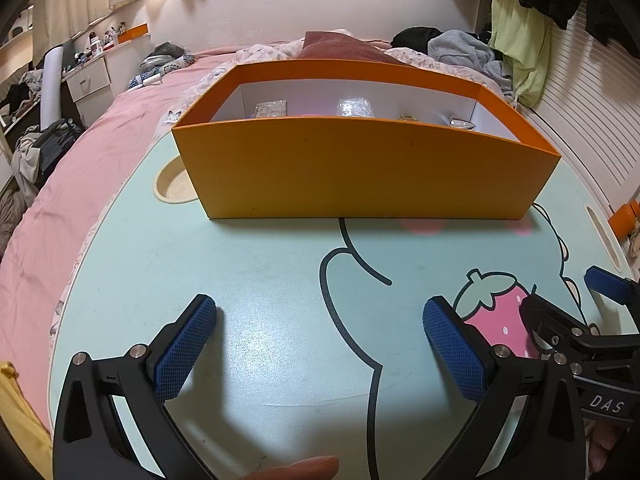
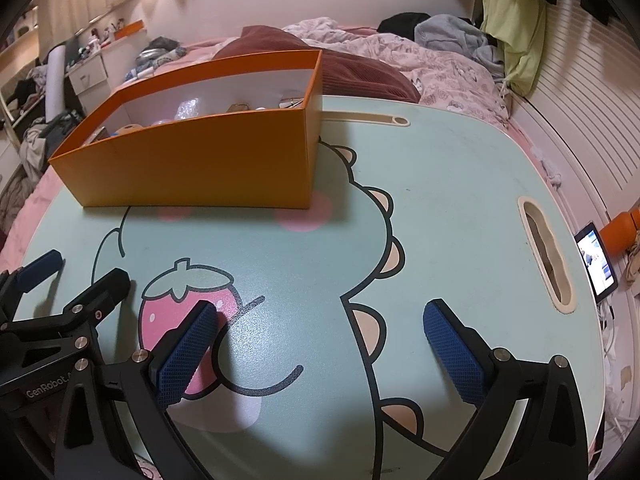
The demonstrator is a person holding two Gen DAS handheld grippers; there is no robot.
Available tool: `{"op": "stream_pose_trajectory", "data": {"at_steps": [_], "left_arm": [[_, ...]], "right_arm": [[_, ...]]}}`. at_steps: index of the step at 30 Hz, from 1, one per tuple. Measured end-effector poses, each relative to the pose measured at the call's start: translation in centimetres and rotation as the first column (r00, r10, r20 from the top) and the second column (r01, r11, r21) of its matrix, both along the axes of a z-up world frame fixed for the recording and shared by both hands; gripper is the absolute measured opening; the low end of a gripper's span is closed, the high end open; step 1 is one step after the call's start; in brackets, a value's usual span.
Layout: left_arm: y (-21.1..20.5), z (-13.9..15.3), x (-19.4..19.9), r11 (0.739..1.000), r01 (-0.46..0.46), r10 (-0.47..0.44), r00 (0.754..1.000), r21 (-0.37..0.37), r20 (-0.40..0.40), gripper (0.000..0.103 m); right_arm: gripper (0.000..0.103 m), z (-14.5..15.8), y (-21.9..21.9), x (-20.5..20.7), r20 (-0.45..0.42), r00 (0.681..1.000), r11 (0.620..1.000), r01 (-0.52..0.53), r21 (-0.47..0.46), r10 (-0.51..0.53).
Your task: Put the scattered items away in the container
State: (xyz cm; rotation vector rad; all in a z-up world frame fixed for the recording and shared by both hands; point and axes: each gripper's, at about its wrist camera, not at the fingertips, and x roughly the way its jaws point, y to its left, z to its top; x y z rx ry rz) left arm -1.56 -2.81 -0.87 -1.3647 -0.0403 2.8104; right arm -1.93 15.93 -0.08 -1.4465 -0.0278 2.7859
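Your left gripper (image 1: 320,344) sits wide apart at the bottom of its own view, blue pads spread to either side, nothing between them but bare tabletop. Same story on your right gripper (image 2: 320,344): jaws spread wide, nothing held, hovering over the printed strawberry (image 2: 188,304) low and left of centre in the right wrist view.

The two tools are side by side. In the left wrist view your right gripper pokes in at the lower right edge, and in the right wrist view your left one shows at the lower left edge.

The orange container (image 1: 360,168) stands on the mint-green lap table (image 1: 260,280), filling the upper middle of the left wrist view, its long wall facing you. In the right wrist view the same box sits in the upper left, well apart from both sets of jaws. Look over its rim: small items lie on the white floor inside, among them a clear crinkly packet (image 1: 354,107) near the middle, a patterned packet (image 1: 272,109) to its left, and a shiny piece (image 1: 460,123) towards the right end. What each one is, you cannot tell from here.

The tabletop around your grippers carries only its cartoon print. A cup recess (image 1: 172,184) shows just left of the box, and a handle slot (image 2: 544,252) at the right of the right wrist view. Behind it all, a pink bed (image 1: 100,152) with rumpled bedding.
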Motion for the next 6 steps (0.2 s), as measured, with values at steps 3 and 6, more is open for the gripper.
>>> {"op": "stream_pose_trajectory", "data": {"at_steps": [3,6], "left_arm": [[-0.01,0.00,0.00,1.000,0.000,0.000,1.000,0.000,0.000,0.103],[-0.06,-0.01,0.08,1.000,0.001,-0.001,1.000,0.001,-0.003,0.103]], "right_arm": [[0.103,0.01,0.00,0.01,0.000,1.000,1.000,0.000,0.000,0.000],[0.103,0.01,-0.01,0.01,0.000,1.000,1.000,0.000,-0.001,0.000]]}}
